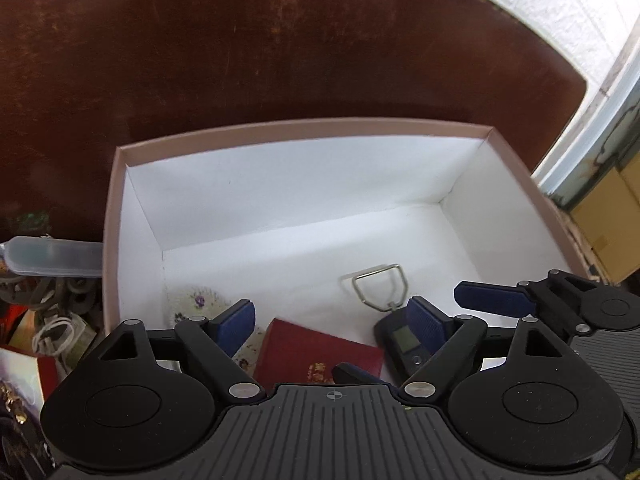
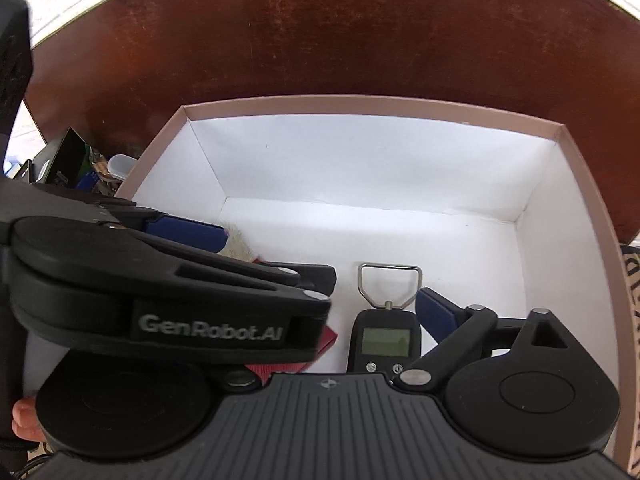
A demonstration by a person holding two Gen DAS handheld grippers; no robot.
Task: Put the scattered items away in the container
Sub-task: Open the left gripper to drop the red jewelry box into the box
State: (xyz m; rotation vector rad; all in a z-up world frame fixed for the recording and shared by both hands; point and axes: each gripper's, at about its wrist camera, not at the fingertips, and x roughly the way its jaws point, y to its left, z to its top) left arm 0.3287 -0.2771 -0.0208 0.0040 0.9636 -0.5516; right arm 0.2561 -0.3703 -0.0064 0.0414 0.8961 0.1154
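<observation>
A pink-rimmed white box sits on the brown table. Inside lie a red booklet, a black hand scale with a metal ring and a floral cloth. My left gripper is open above the booklet, inside the box. My right gripper is open with the scale lying between its fingers; only its right finger shows, the left one is hidden behind the left gripper's body. Its fingers also show in the left wrist view.
Left of the box lies a heap of items: a clear plastic case, white cables, a dark green card. A cardboard box stands off the table's right edge. The table's far side is bare brown wood.
</observation>
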